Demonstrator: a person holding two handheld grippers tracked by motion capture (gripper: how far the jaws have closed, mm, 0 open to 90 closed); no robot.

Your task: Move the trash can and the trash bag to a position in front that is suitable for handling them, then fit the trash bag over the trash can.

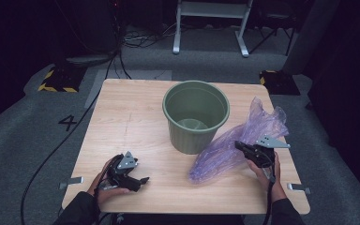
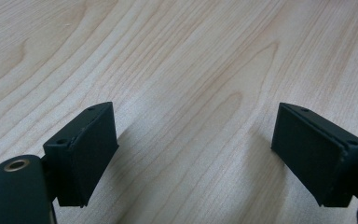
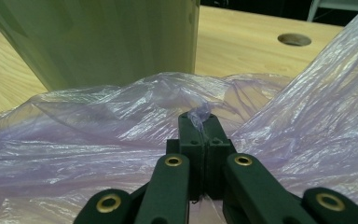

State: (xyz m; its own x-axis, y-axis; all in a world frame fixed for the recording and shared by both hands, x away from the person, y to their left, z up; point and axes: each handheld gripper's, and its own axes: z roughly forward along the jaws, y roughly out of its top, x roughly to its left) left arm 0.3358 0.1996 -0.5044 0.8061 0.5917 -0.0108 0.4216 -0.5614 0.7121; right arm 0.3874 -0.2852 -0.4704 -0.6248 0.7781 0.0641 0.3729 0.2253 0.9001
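A green plastic bin [image 1: 195, 116] stands upright and empty in the middle of the wooden table [image 1: 126, 117]. A thin purple plastic bag [image 1: 236, 140] lies crumpled to the right of it, leaning against the bin's side. My right gripper [image 1: 240, 146] is shut on a pinch of the purple bag [image 3: 98, 126], and the film bunches up between its jaws at the right gripper [image 3: 200, 116] tips, close to the green bin [image 3: 102, 37]. My left gripper [image 1: 143, 180] rests near the table's front left edge. In the left gripper view the left gripper [image 2: 193, 149] stands open over bare wood.
Beyond the table's far edge the grey floor carries cables, a yellow-and-black striped block [image 1: 56, 79] and a white metal frame [image 1: 211, 23]. A round hole [image 3: 294, 39] pierces the tabletop behind the bag. Metal brackets [image 1: 70, 182] stick out at the table's front corners.
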